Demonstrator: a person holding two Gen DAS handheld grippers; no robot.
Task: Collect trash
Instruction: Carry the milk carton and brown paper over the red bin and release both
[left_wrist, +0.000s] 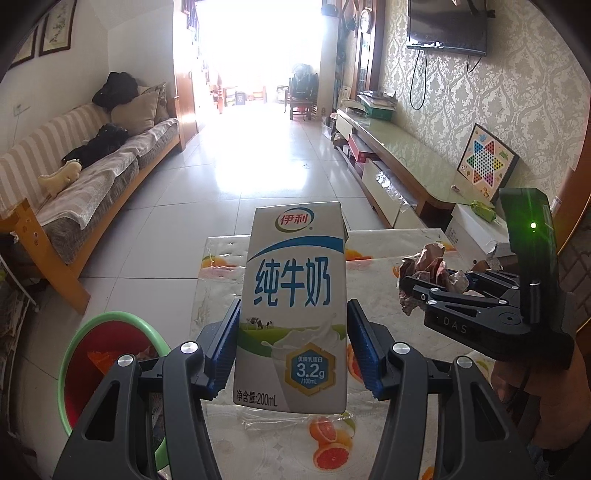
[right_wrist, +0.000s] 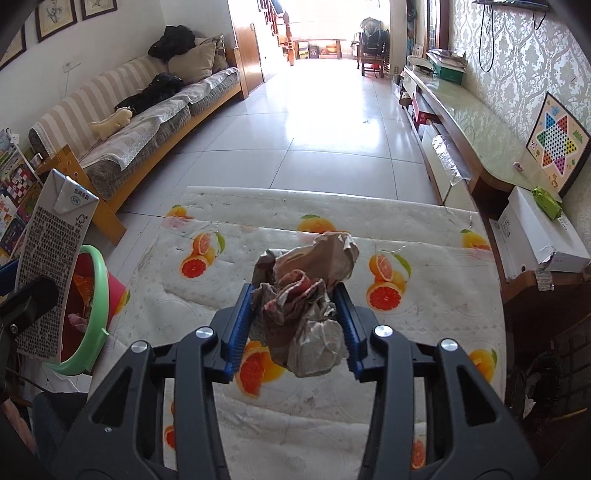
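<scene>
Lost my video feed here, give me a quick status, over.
Left gripper shut on milk carton, upright. Right gripper shut on crumpled paper, above table. Trash bin lower left, nothing blocking.

We are gripping crumpled paper (right_wrist: 306, 295) in the right gripper (right_wrist: 293, 325) above the tablecloth (right_wrist: 424, 325), milk carton (right_wrist: 51, 266) showing at left.

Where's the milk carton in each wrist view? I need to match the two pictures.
Left wrist view: the milk carton is at center, upright, clamped in the left hand-held gripper.
Right wrist view: the milk carton stands at the far left edge, its printed side showing, in front of the bin.
Shared landmark: the green-rimmed red bin, left of the orange-print tablecloth.
</scene>
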